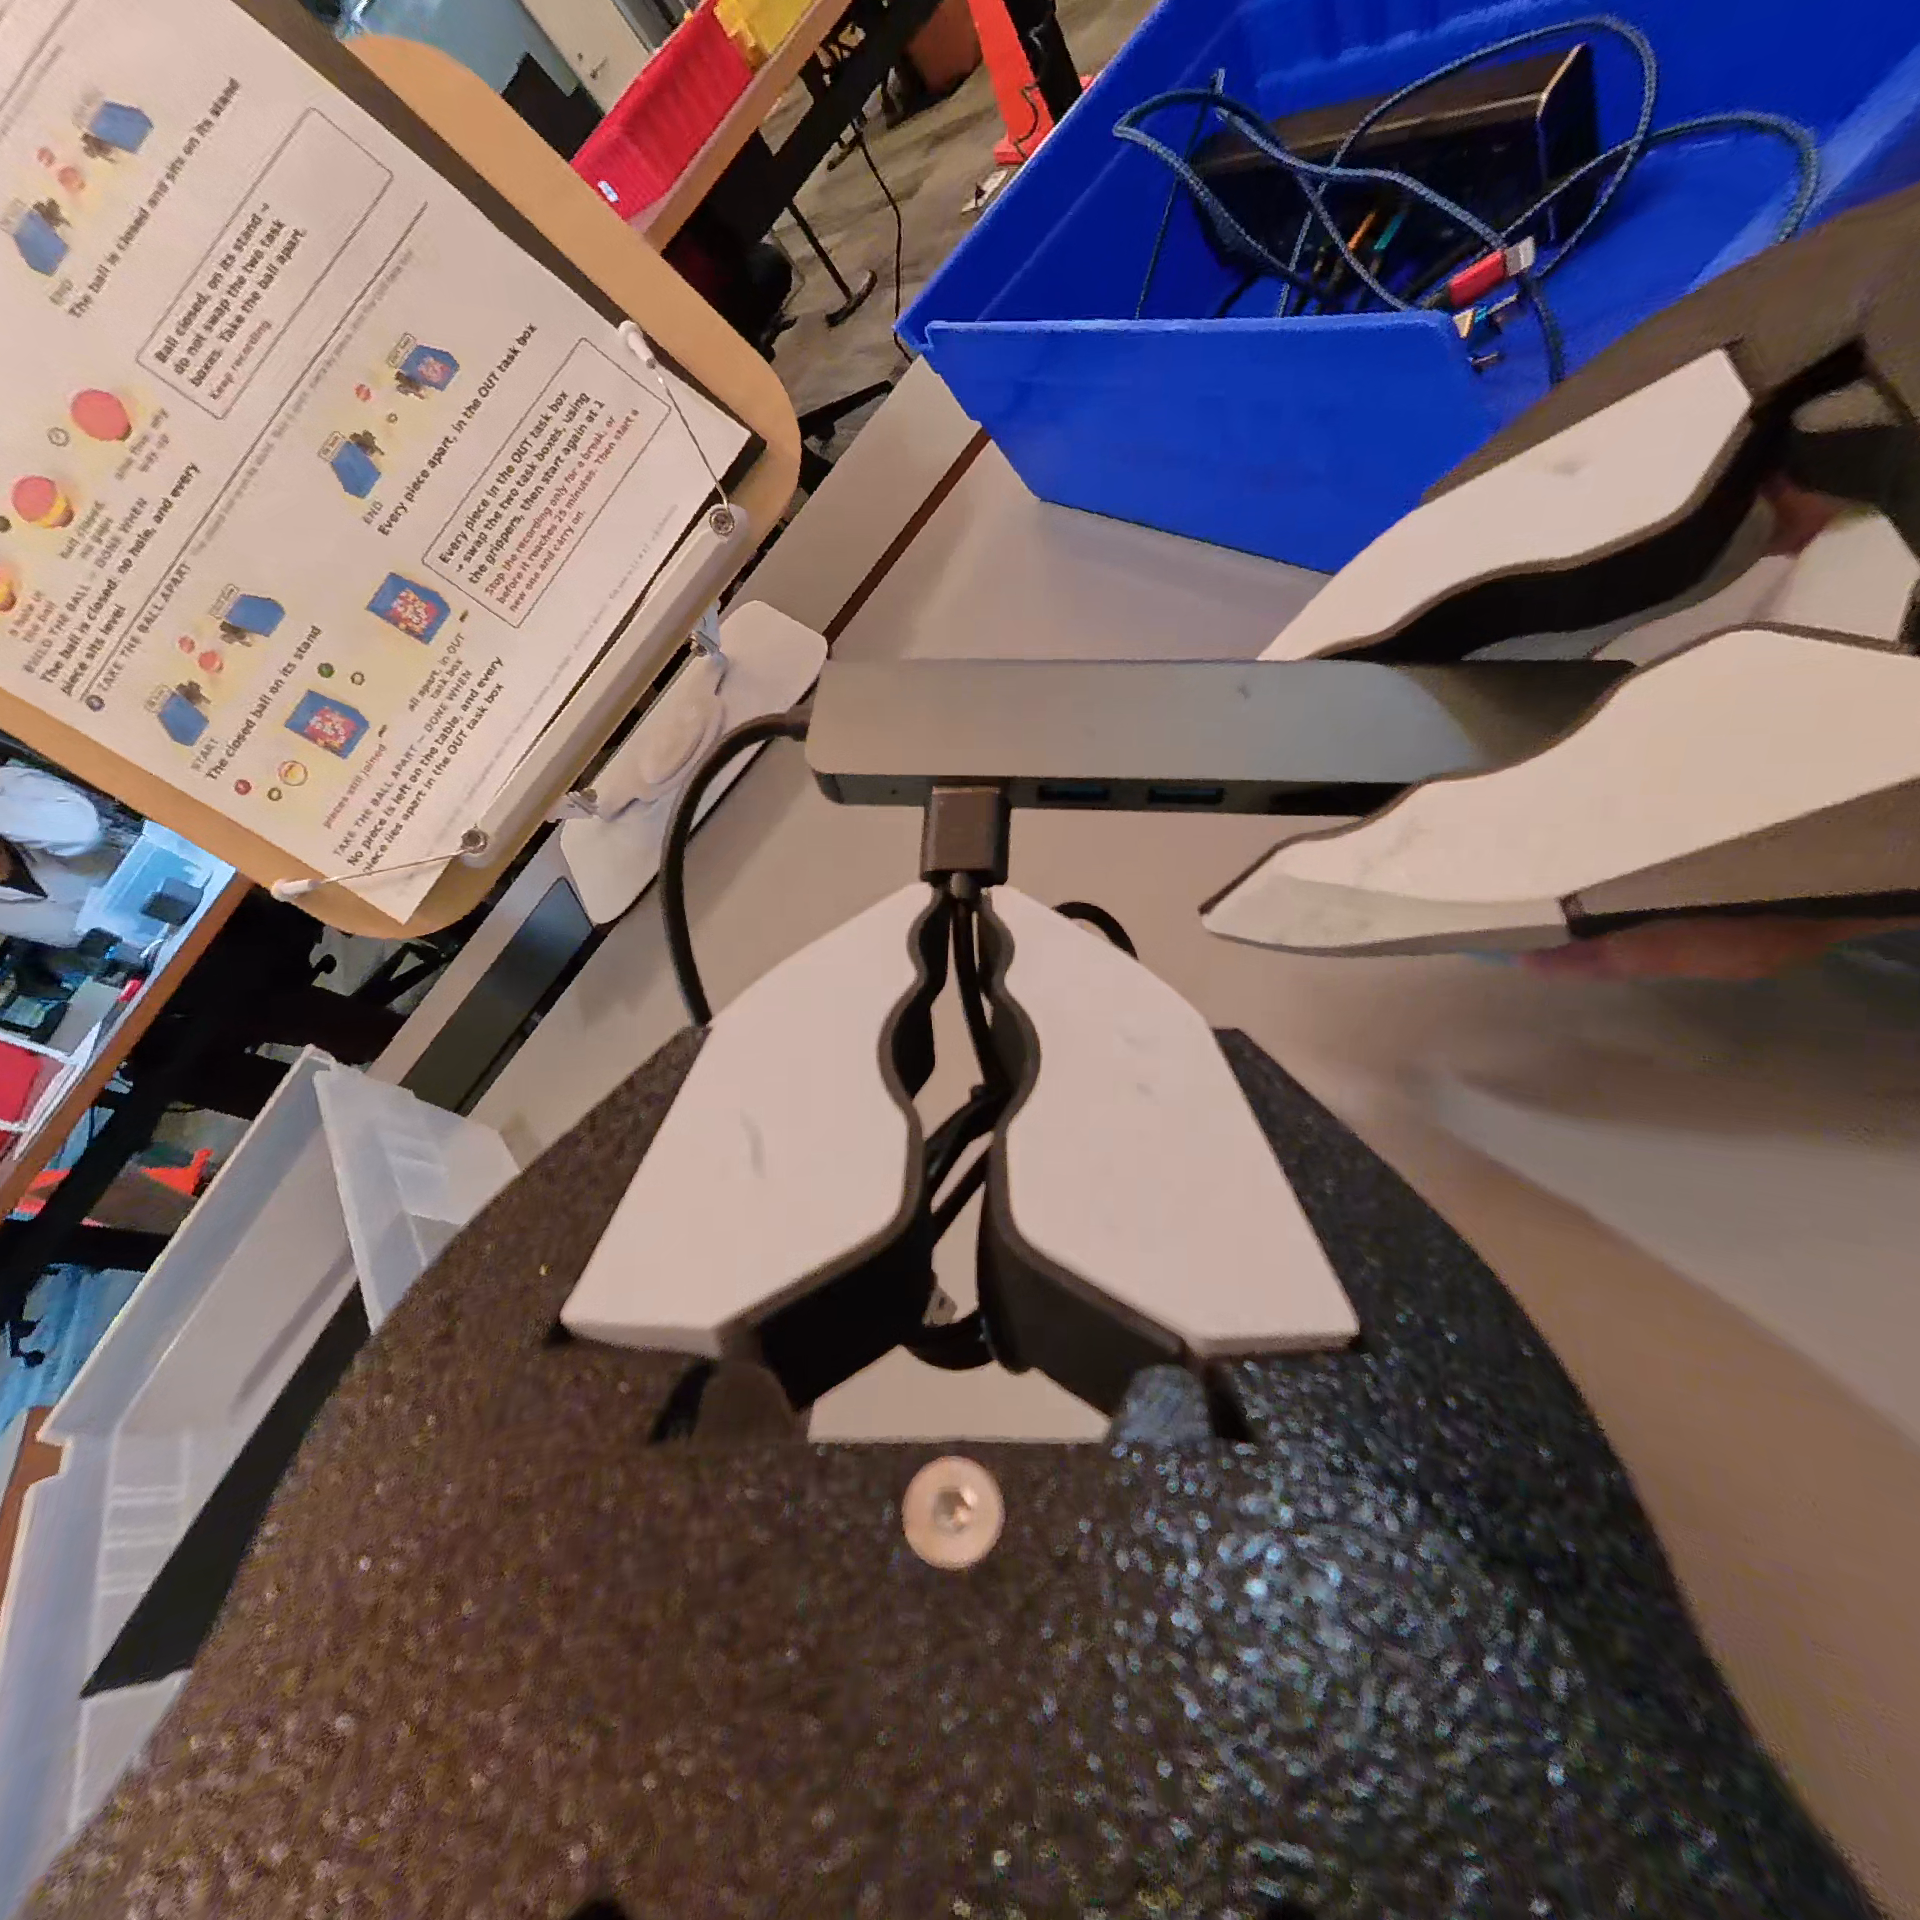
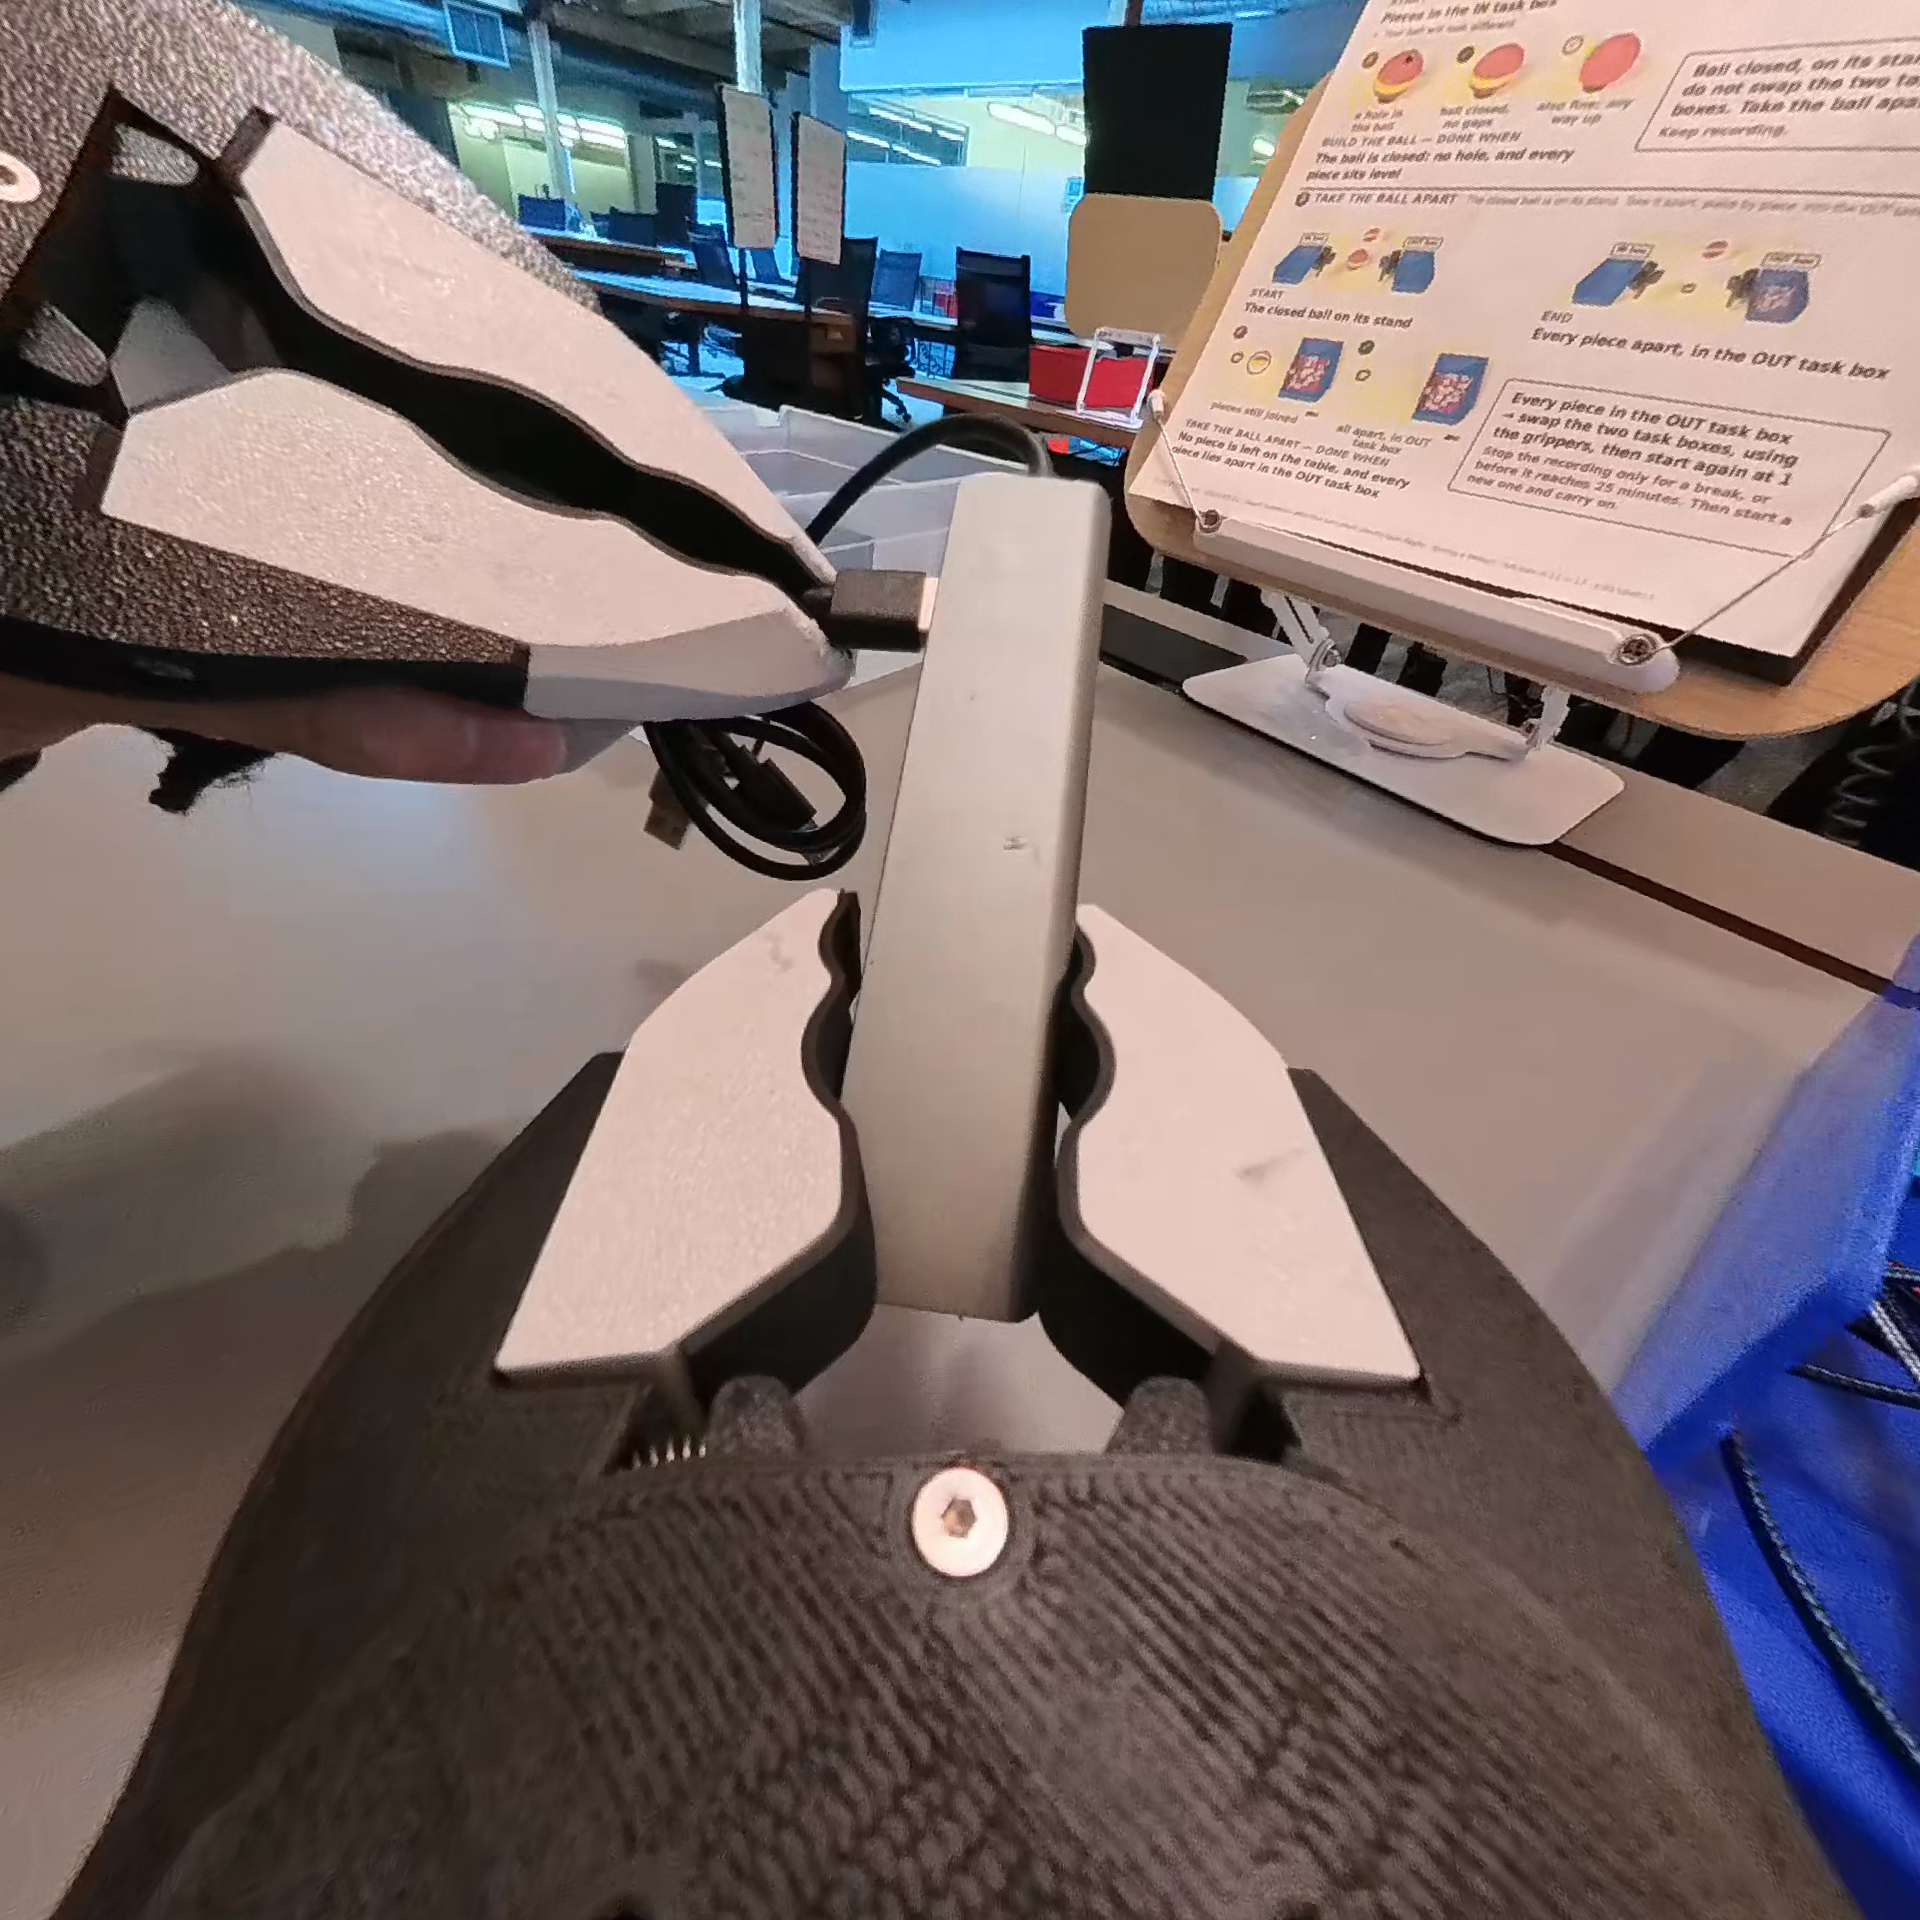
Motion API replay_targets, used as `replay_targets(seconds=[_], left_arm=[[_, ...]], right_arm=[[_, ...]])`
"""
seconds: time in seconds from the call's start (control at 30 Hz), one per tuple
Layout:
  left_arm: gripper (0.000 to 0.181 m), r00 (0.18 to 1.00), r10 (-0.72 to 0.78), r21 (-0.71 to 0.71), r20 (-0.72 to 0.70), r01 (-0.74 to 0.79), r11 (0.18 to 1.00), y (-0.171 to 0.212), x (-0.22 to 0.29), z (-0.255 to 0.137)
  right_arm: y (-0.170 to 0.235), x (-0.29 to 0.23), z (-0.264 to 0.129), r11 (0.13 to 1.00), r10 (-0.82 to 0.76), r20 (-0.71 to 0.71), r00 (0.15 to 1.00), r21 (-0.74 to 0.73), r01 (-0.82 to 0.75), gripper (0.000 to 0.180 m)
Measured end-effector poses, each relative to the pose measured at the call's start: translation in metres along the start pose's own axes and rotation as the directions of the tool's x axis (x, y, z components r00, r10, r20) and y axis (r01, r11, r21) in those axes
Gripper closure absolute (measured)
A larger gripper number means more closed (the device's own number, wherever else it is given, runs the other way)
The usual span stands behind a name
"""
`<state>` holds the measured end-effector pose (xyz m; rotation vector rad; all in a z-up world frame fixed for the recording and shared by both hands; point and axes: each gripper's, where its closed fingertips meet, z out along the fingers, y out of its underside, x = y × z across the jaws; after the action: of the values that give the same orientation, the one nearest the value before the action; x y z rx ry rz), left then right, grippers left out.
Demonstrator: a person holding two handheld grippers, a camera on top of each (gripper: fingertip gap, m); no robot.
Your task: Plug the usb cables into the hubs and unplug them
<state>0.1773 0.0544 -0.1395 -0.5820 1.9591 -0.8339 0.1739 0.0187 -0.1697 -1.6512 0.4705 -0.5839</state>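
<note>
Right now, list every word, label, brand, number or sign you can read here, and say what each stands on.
Printed instruction sheet on the tilted document stand: headings, captions and boxed notes, legible, but I do not copy wording.
Hanging sheets in the background: too small to read.
USB hub, USB cable plug, blue bin: no marking visible.
</note>
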Motion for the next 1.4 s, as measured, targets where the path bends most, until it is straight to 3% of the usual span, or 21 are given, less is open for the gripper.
replay_targets(seconds=[0.17, 0.27, 0.43, 0.6, 0.73, 0.83, 0.9, 1.13, 1.27, 1.4], left_arm=[[0.176, 0.986, -0.137, 0.072, -0.094, 0.144, 0.987, -0.005, 0.007, 0.003], [0.150, 0.969, -0.212, 0.180, -0.129, 0.233, 0.956, -0.024, 0.000, -0.014], [0.141, 0.913, -0.378, 0.458, -0.152, 0.404, 0.792, -0.056, -0.037, -0.066], [0.140, 0.935, -0.316, 0.340, -0.161, 0.353, 0.871, -0.015, -0.019, -0.057], [0.140, 0.927, -0.301, 0.296, -0.222, 0.358, 0.886, -0.004, 0.008, -0.045], [0.141, 0.908, -0.312, 0.284, -0.281, 0.389, 0.877, -0.011, 0.029, -0.036], [0.141, 0.908, -0.292, 0.267, -0.300, 0.374, 0.888, -0.016, 0.041, -0.030], [0.141, 0.909, -0.245, 0.214, -0.338, 0.328, 0.920, -0.030, 0.063, -0.012], [0.139, 0.910, -0.242, 0.186, -0.337, 0.317, 0.930, -0.045, 0.069, 0.005], [0.126, 0.877, -0.366, 0.102, -0.312, 0.414, 0.905, -0.057, 0.072, 0.031]], right_arm=[[-0.005, 0.010, -0.006, 0.996, 0.078, -0.001, 0.997, 0.045, -0.077, 0.145], [-0.014, 0.014, -0.010, 0.993, 0.108, -0.018, 0.994, 0.049, -0.107, 0.144], [-0.058, 0.073, -0.050, 0.987, 0.124, -0.220, 0.968, 0.127, -0.098, 0.144], [-0.055, 0.178, -0.127, 0.964, 0.253, -0.521, 0.815, 0.207, -0.167, 0.144], [-0.011, 0.219, -0.141, 0.943, 0.331, -0.593, 0.734, 0.184, -0.277, 0.144], [0.024, 0.220, -0.125, 0.936, 0.317, -0.569, 0.759, 0.058, -0.348, 0.137], [0.034, 0.220, -0.123, 0.940, 0.257, -0.593, 0.763, -0.031, -0.340, 0.111], [0.018, 0.221, -0.133, 0.977, 0.015, -0.670, 0.742, -0.148, -0.153, 0.110], [0.013, 0.221, -0.136, 0.978, 0.007, -0.674, 0.738, -0.150, -0.146, 0.110], [0.009, 0.225, -0.144, 0.980, 0.007, -0.690, 0.724, -0.140, -0.142, 0.110]])
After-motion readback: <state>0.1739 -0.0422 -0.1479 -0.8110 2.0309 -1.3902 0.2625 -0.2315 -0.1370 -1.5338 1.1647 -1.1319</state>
